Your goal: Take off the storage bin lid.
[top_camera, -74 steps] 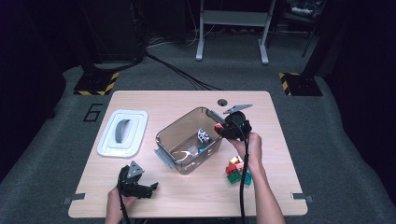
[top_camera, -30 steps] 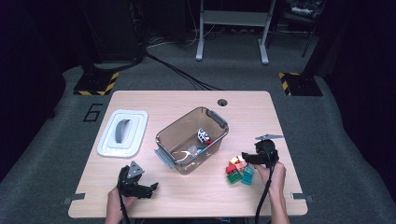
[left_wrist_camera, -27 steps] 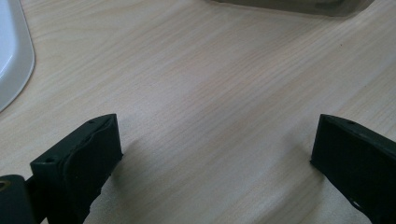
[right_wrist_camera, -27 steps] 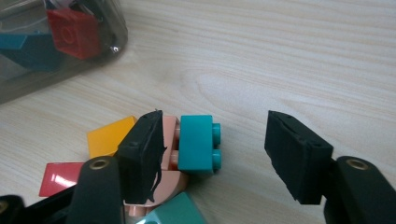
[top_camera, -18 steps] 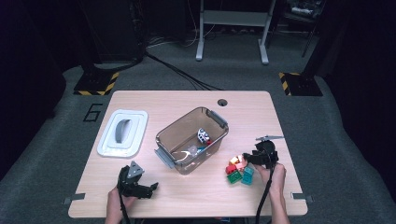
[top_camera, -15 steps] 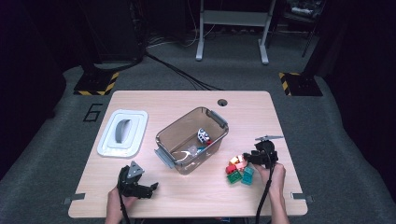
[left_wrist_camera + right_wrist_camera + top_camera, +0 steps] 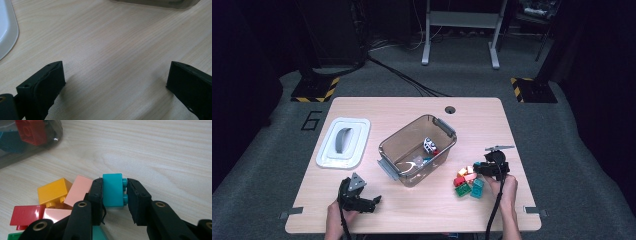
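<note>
The right hand-held gripper (image 7: 114,195) has just closed its jaws on the teal brick (image 7: 113,190), at the pile's edge on the worktop (image 7: 422,210). The bin (image 7: 417,149) lies up-left, near. The left hand-held gripper (image 7: 113,82) stands wide open, empty.

The table (image 7: 422,107) was viewed from above, facing forward; the brick pile (image 7: 468,180), seen there too, was viewed close along the right gripper's jaws.

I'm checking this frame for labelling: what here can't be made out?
- Things inside the bin: high view, too small and dimmed by its tinted wall.
- Teal brick in the right gripper: its lower part is hidden behind the jaws.
- Lid: left gripper view, cut off by the picture's edge.
</note>
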Demonstrator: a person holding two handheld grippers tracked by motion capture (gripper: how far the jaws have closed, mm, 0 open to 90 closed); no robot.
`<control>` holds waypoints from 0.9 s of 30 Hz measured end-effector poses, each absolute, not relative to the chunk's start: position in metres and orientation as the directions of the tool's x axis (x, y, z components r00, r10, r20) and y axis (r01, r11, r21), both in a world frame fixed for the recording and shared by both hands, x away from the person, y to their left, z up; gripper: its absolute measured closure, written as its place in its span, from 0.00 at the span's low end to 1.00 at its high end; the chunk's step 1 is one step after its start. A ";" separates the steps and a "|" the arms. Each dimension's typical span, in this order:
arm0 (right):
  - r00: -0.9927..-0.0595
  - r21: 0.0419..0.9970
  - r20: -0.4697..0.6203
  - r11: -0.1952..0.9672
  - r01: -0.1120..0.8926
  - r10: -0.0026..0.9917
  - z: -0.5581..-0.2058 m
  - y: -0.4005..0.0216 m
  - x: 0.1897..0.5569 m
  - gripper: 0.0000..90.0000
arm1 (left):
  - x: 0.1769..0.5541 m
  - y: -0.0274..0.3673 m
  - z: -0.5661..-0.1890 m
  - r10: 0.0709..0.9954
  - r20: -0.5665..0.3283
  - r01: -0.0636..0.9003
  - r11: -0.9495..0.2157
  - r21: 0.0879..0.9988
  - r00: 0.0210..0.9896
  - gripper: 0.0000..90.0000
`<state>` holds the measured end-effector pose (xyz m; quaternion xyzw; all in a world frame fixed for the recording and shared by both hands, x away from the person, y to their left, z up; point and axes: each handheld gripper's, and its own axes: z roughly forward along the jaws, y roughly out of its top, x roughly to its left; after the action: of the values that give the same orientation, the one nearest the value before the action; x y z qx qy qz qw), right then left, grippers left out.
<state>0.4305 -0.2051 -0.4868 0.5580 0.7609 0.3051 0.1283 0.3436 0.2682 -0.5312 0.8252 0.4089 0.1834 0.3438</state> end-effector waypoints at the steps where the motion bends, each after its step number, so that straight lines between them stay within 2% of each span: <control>1: -0.332 0.603 0.149 0.181 0.777 0.931 -0.486 -0.204 0.430 0.74 | 0.344 0.268 -0.531 0.801 0.022 0.548 -0.429 0.718 0.598 0.02; 15: -0.340 0.661 0.129 0.174 0.730 0.932 -0.465 -0.207 0.429 0.74 | 0.344 0.268 -0.531 0.803 0.013 0.555 -0.424 0.716 0.596 0.02; 27: -0.384 0.696 0.130 0.192 0.692 0.914 -0.443 -0.197 0.433 0.74 | 0.344 0.269 -0.531 0.799 0.017 0.553 -0.431 0.713 0.601 0.02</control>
<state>0.4335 -0.1974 -0.4432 0.5315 0.7555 0.3482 0.1593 0.3439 0.2687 -0.5307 0.8267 0.4089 0.1793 0.3423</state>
